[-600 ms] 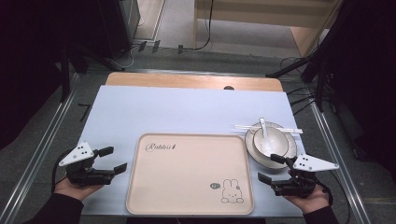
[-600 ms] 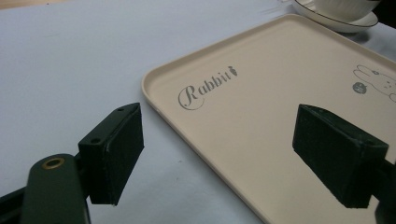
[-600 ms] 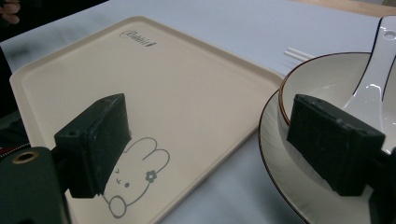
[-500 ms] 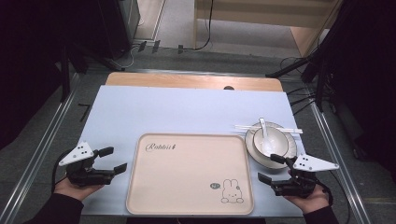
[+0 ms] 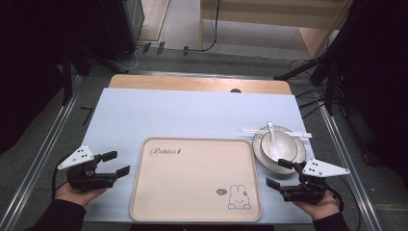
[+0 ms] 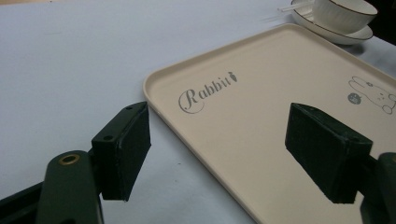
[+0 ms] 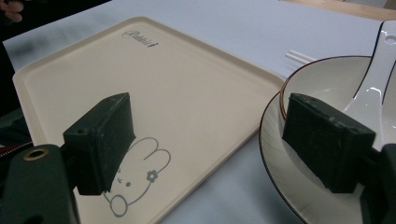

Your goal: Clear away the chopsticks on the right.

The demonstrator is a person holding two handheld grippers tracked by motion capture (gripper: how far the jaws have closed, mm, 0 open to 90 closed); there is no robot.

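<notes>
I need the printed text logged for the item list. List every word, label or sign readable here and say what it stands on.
"Rabbit", in grey script with a small carrot mark after it: on the far left corner of the beige tray, clearest in the left gripper view.
A small round grey badge beside the rabbit drawing on the tray: too small to read.
No other readable text, none on the bowl, plate or spoon.

Tray (image 5: 192,178) is seen as beige, printed with grey script lettering and a grey rabbit outline. Bowl (image 5: 279,144), plate (image 5: 297,154) and spoon (image 5: 272,137) are white; a dark rim line is seen on bowl and plate. Table (image 5: 159,115) is covered in pale blue. Tool (image 5: 115,163) jaws are black, as on the right tool (image 5: 276,173).
</notes>
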